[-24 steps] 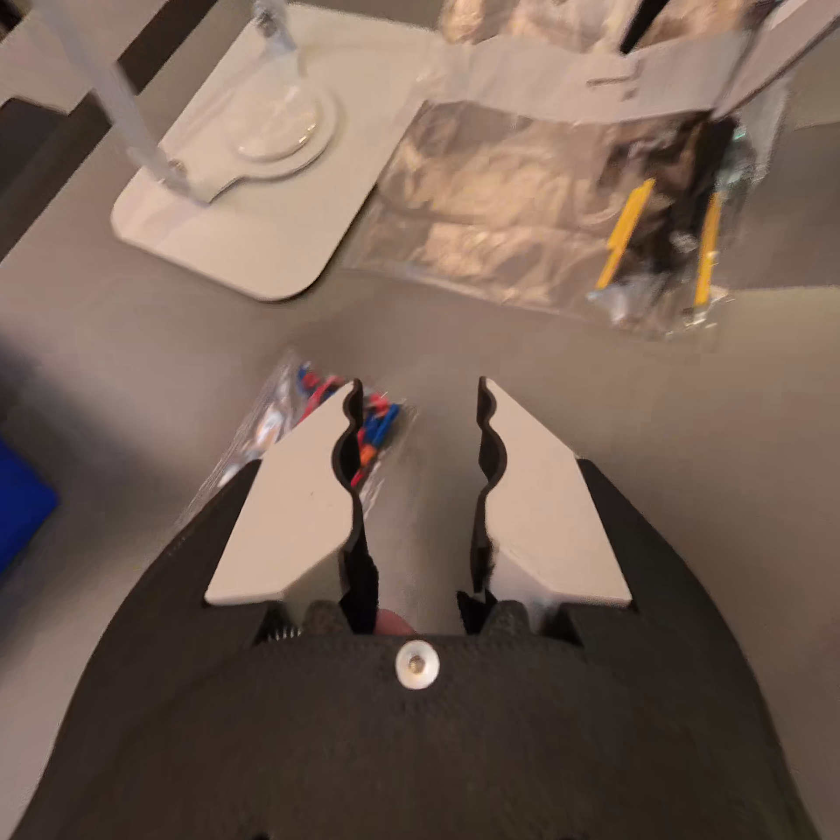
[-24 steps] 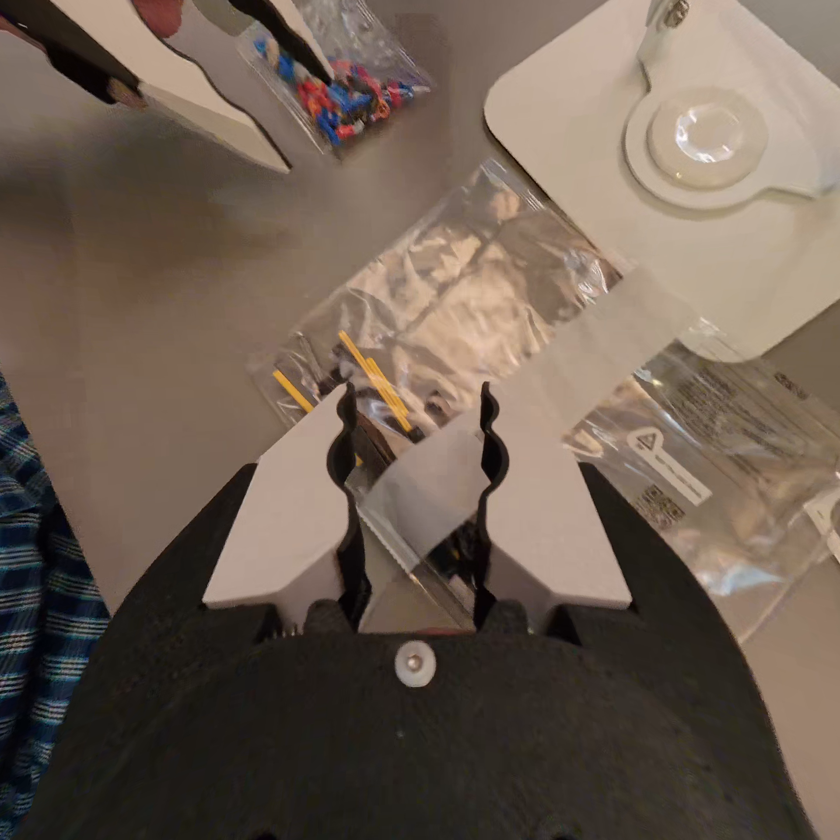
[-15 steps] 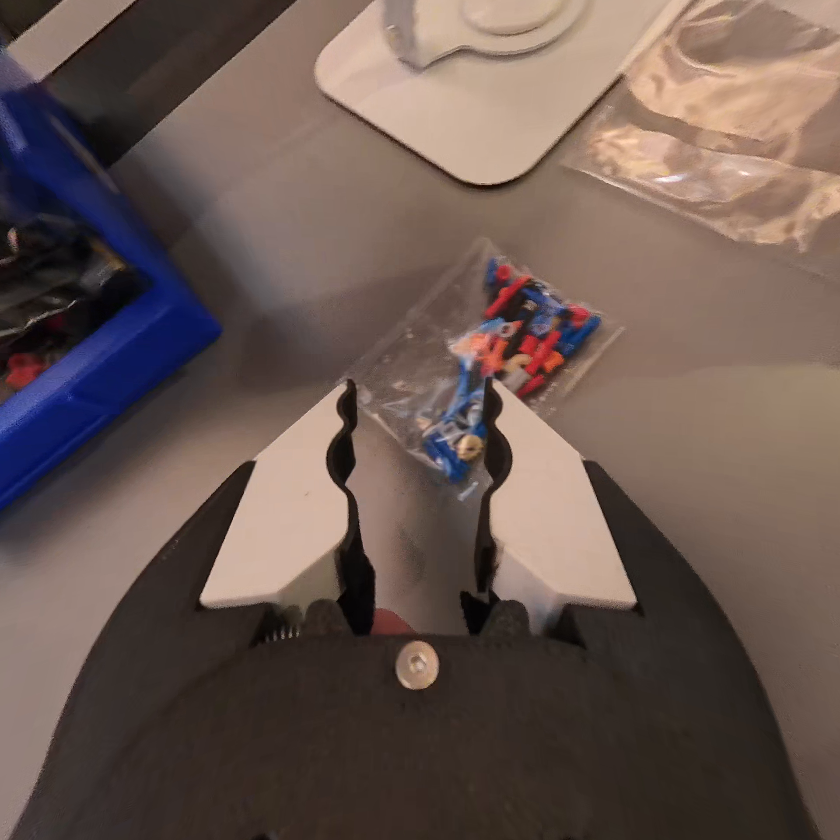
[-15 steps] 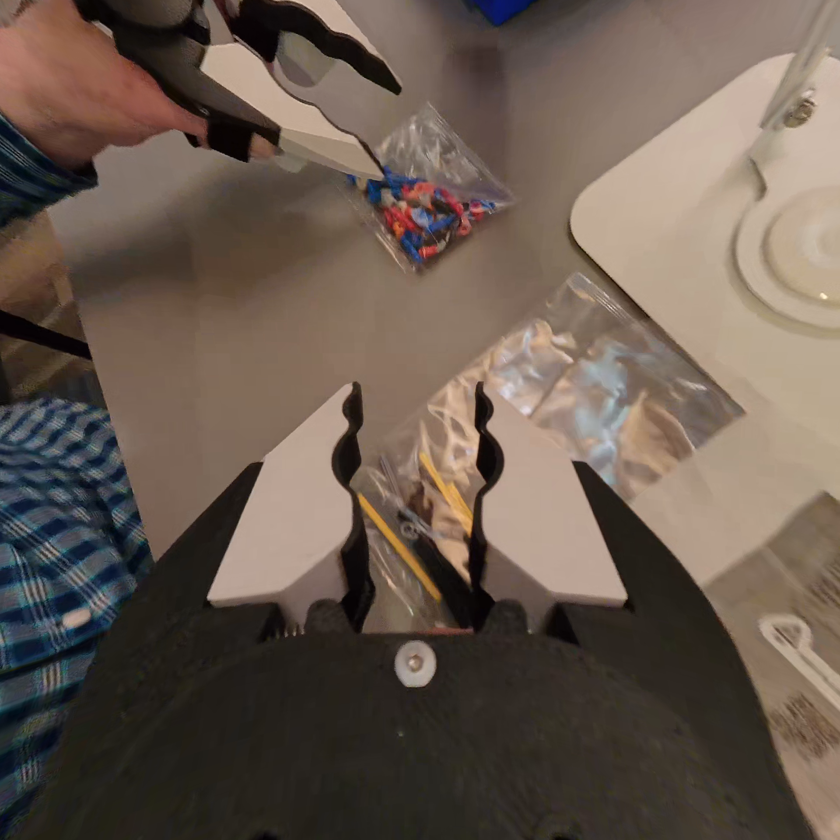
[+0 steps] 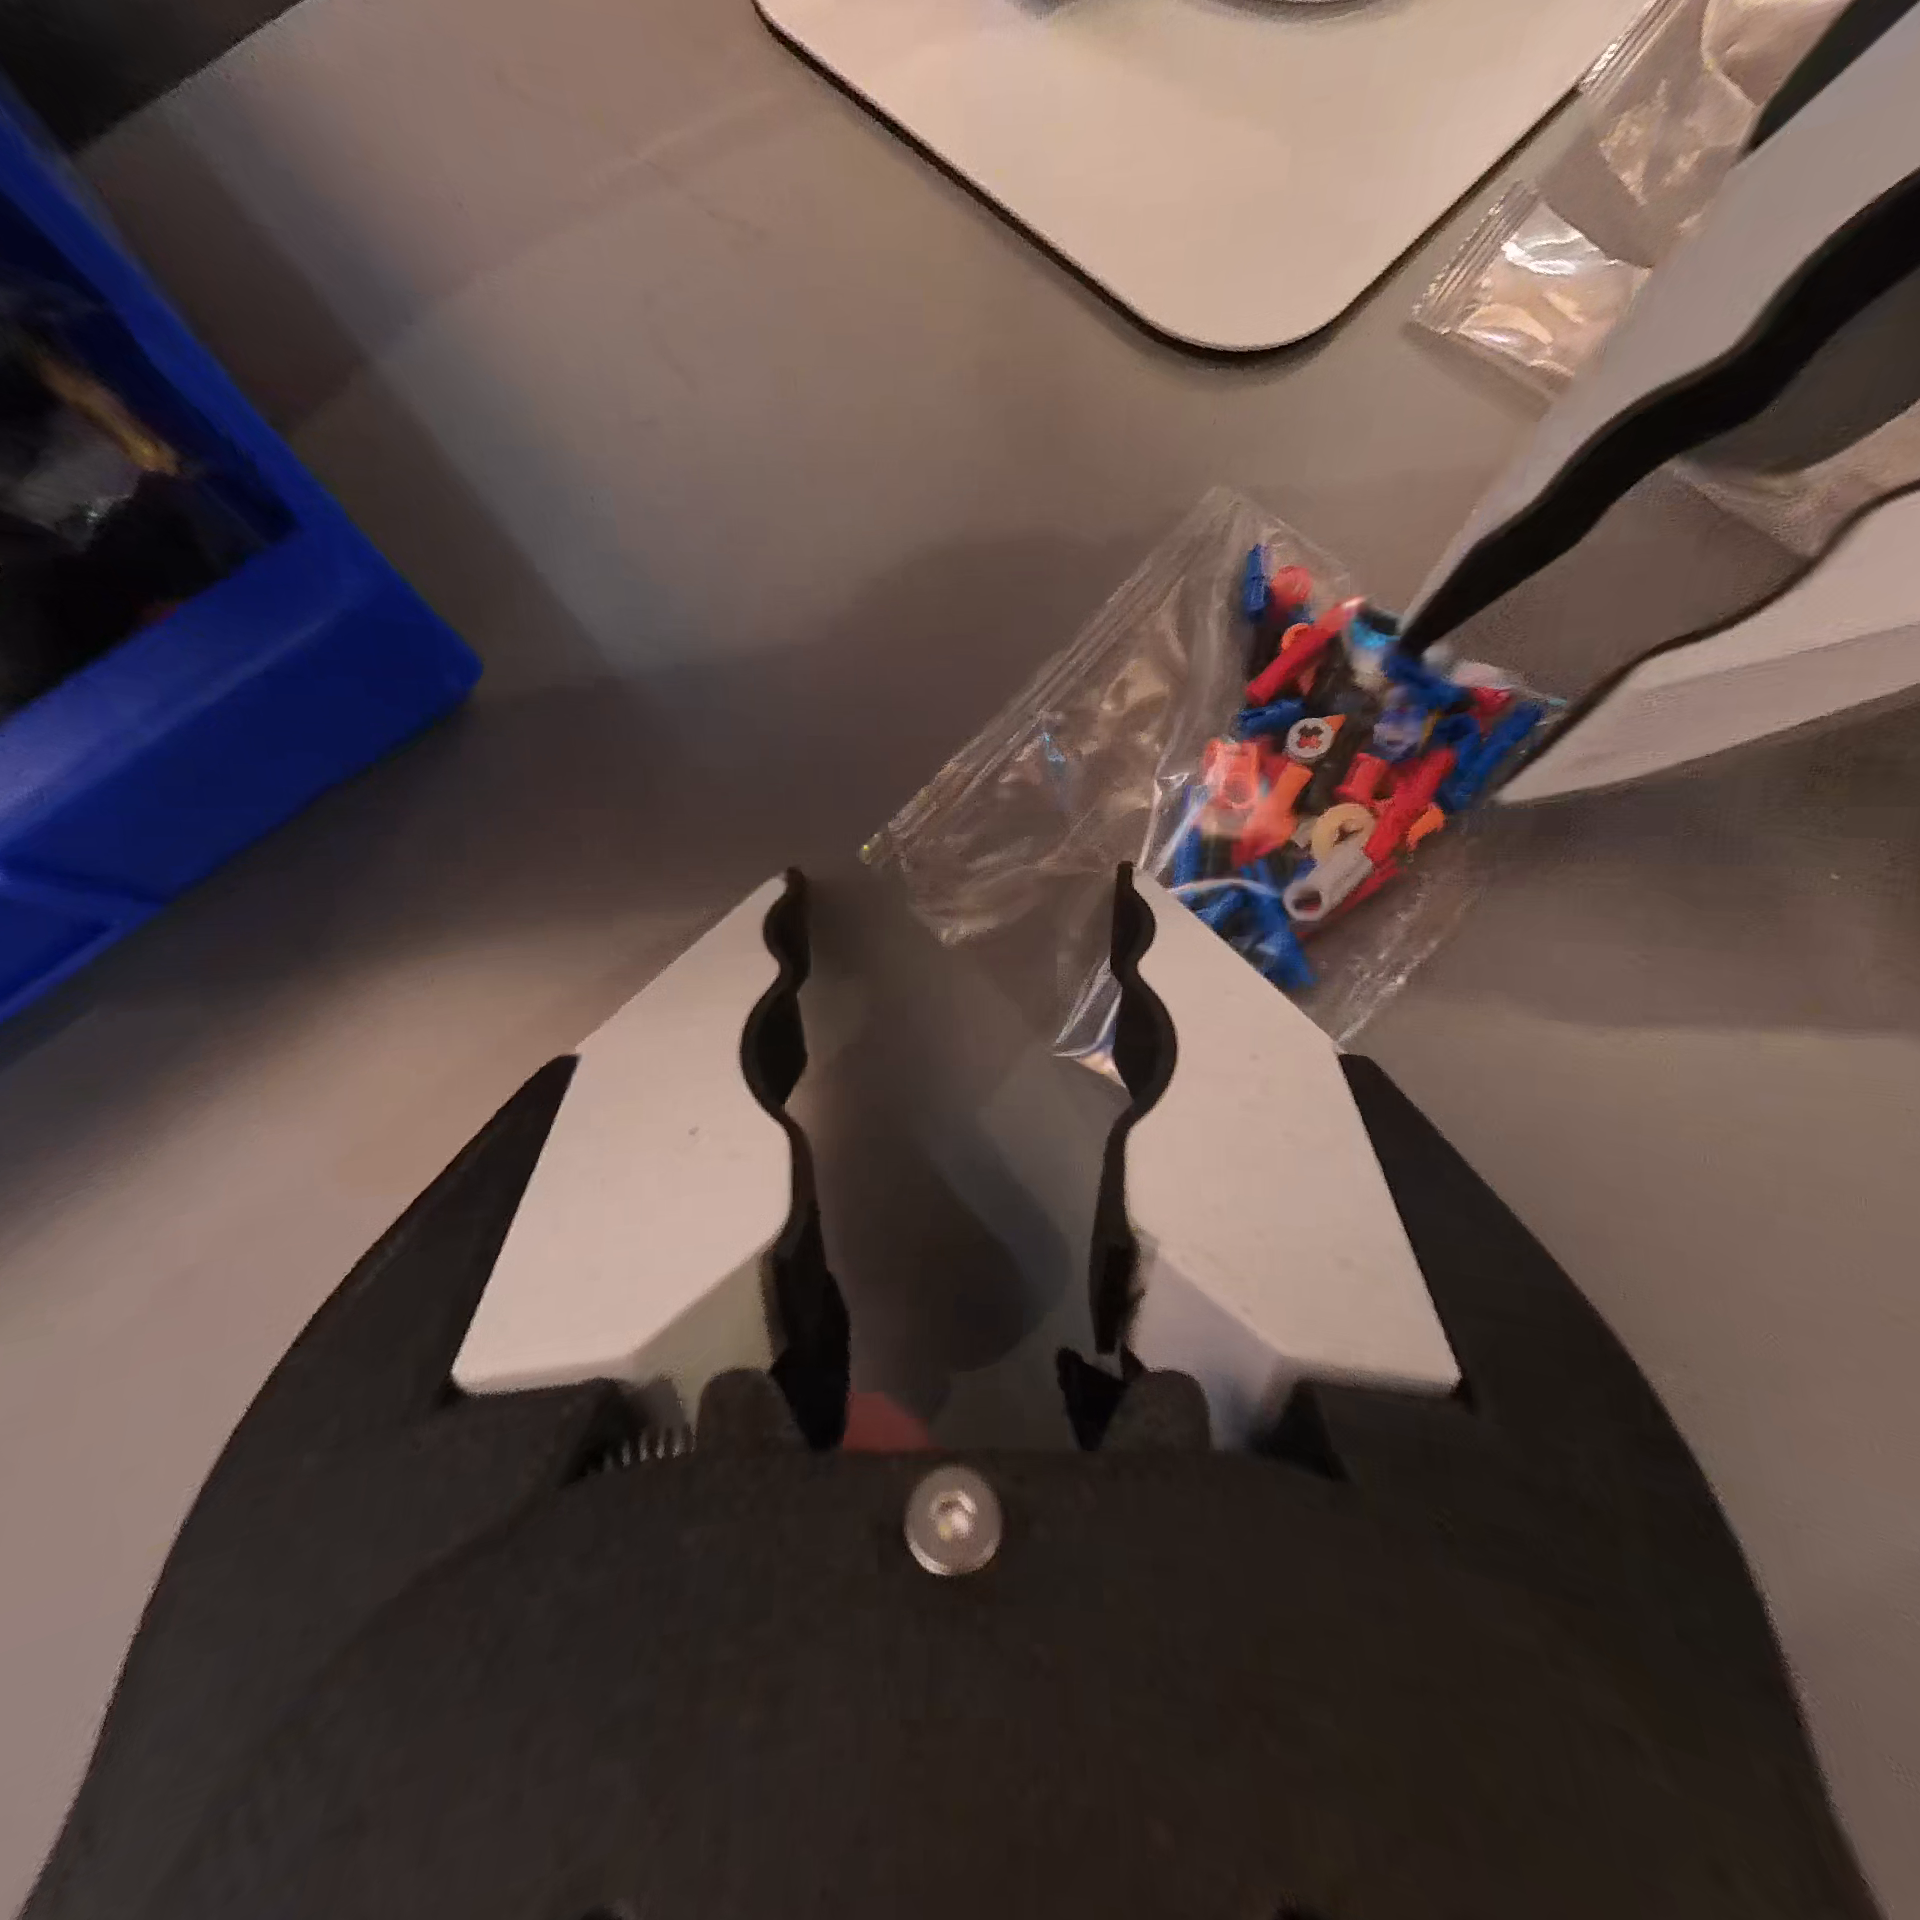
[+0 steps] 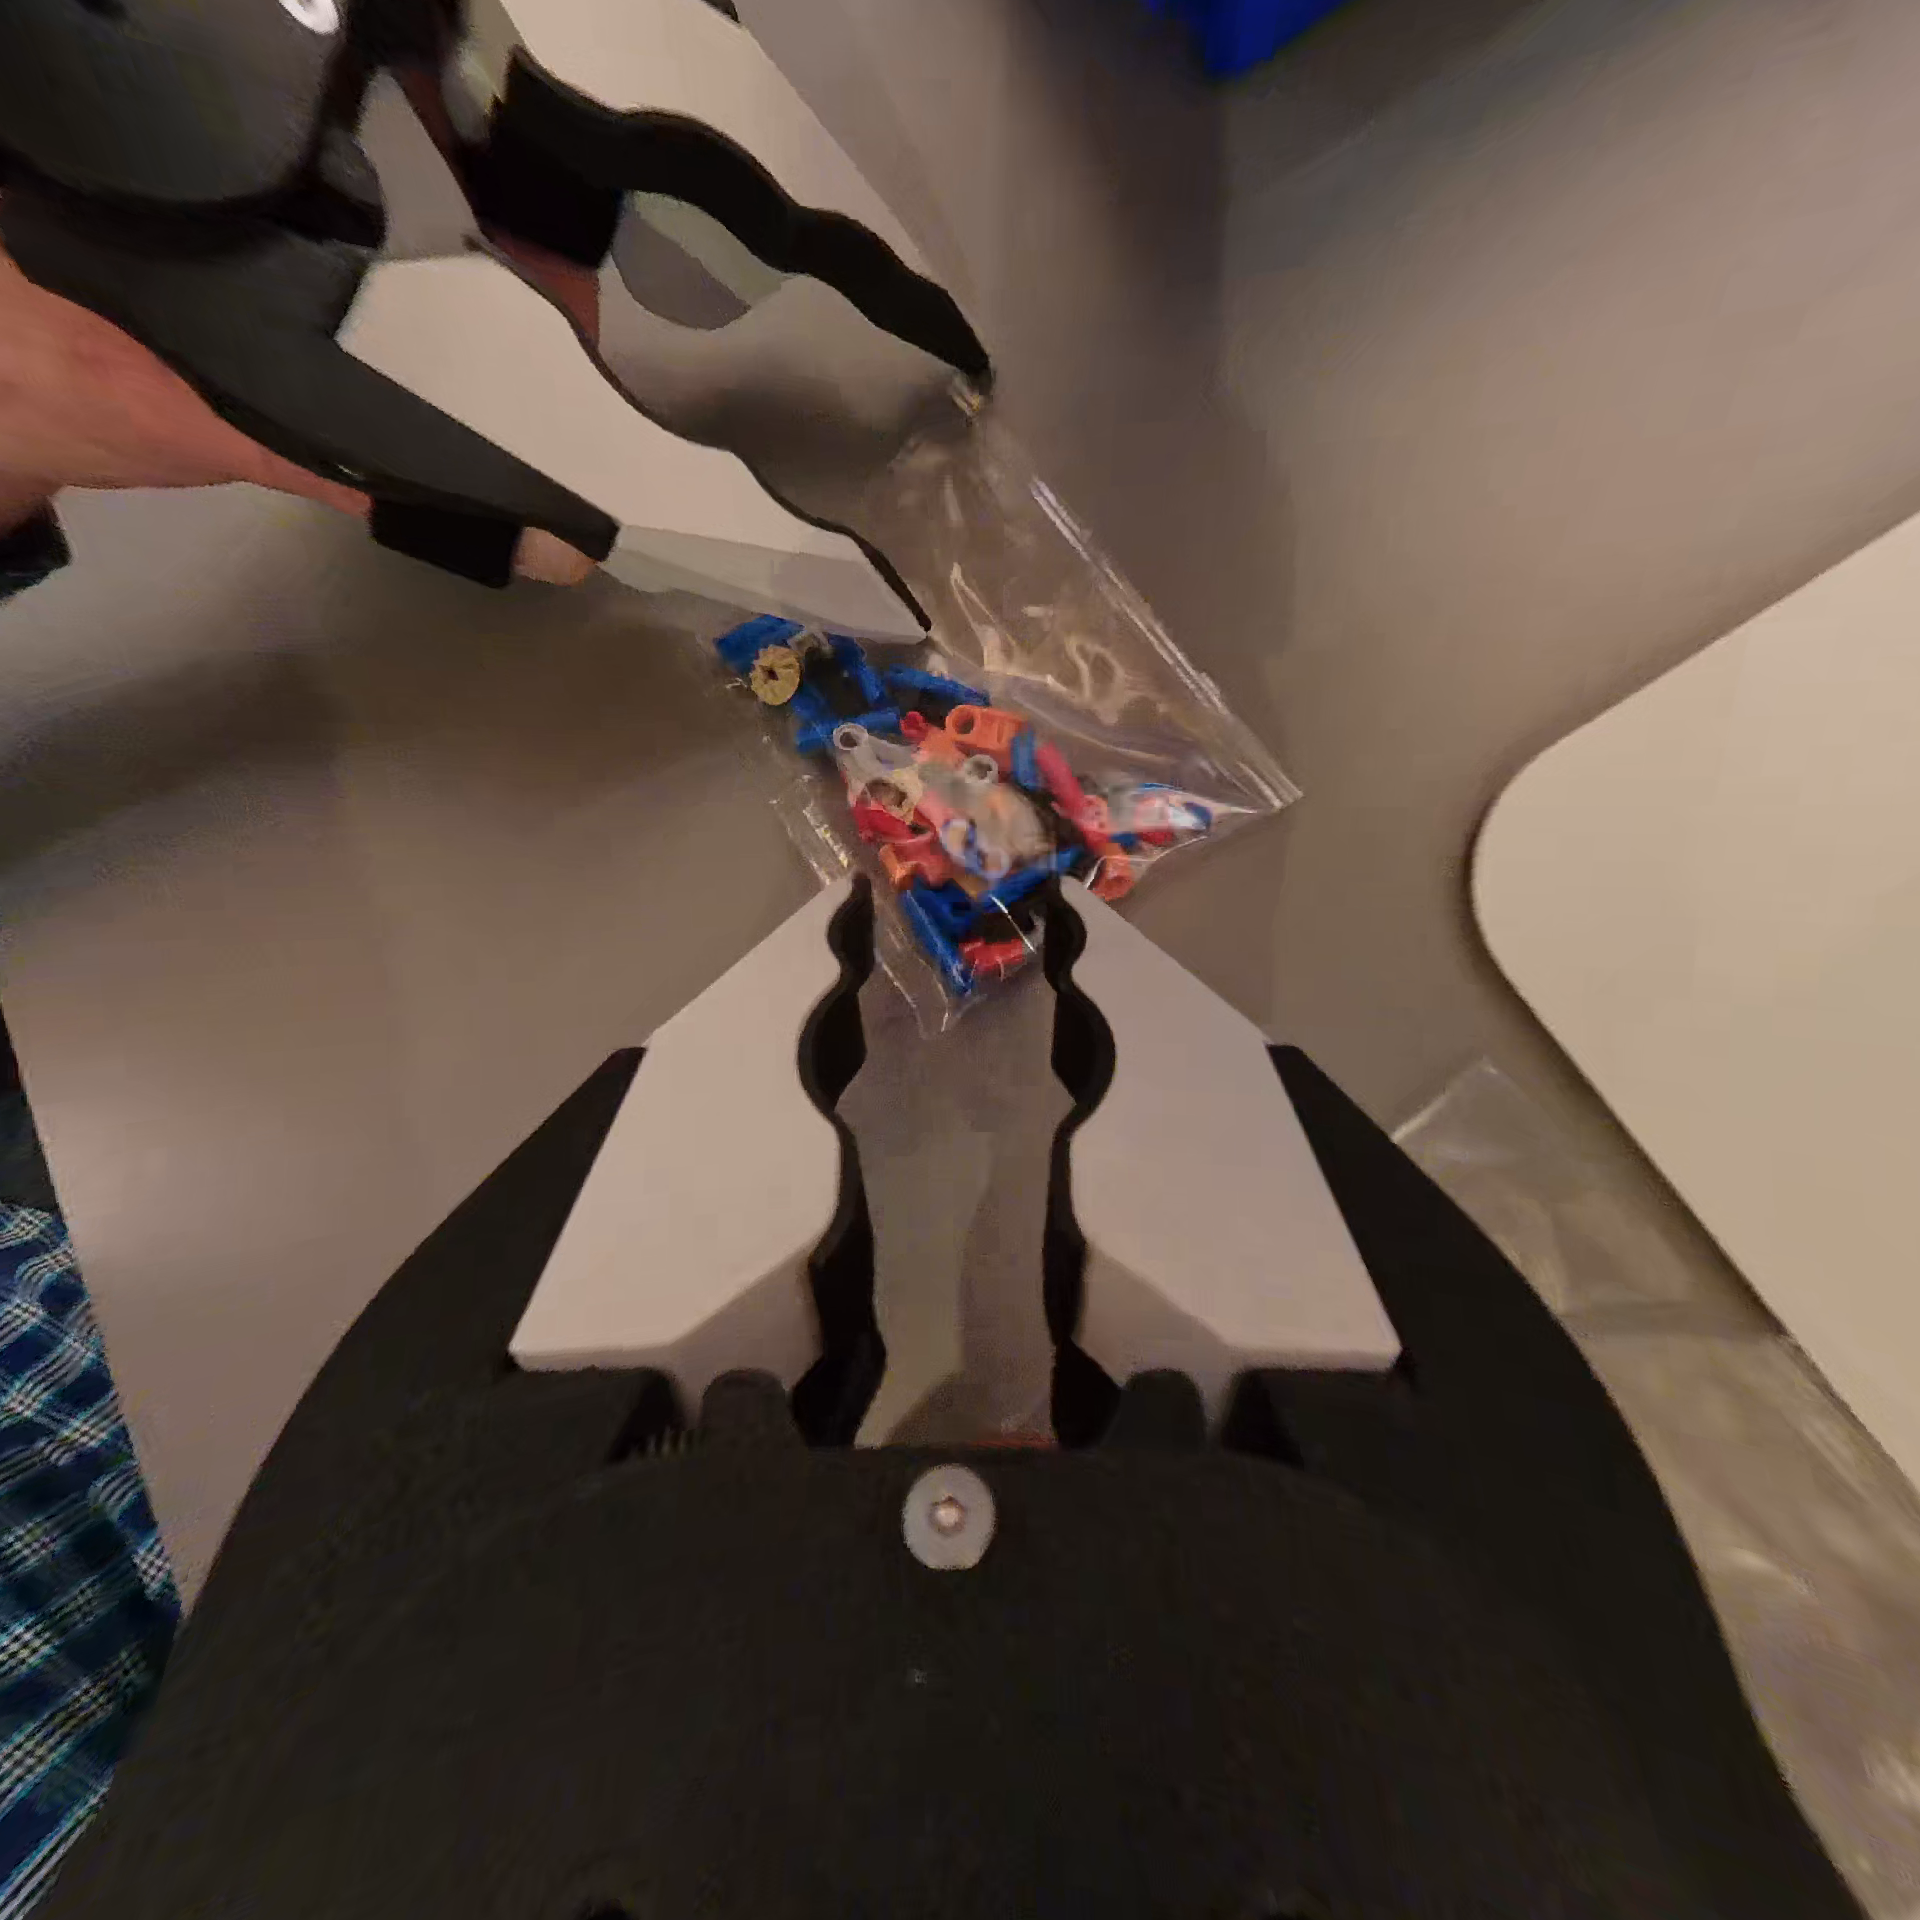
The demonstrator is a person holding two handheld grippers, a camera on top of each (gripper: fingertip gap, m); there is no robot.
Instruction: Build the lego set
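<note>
A small clear bag of blue, red and orange lego pieces [image 5: 1299, 779] lies flat on the grey table. My left gripper [image 5: 958, 883] is open and empty, with the bag's near left corner just ahead of its tips. My right gripper [image 6: 958, 894] is open, and the near end of the bag [image 6: 966, 810] lies between its fingertips. In the right wrist view the left gripper [image 6: 948, 499] reaches in from the upper left, one tip at the bag's far corner. In the left wrist view the right gripper [image 5: 1465, 717] comes in from the right onto the bag's far end.
A blue bin [image 5: 208, 675] stands at the left. A white flat base plate [image 5: 1143, 156] lies beyond the bag, also at the right in the right wrist view [image 6: 1714, 883]. A larger clear bag [image 6: 1662, 1351] lies beside it. A hand [image 6: 104, 416] and a plaid sleeve [image 6: 62, 1455] are at the left.
My right gripper left the large bag with the yellow pieces and swung over to the small bag. My left gripper moved closer to the small bag. Both stay open.
</note>
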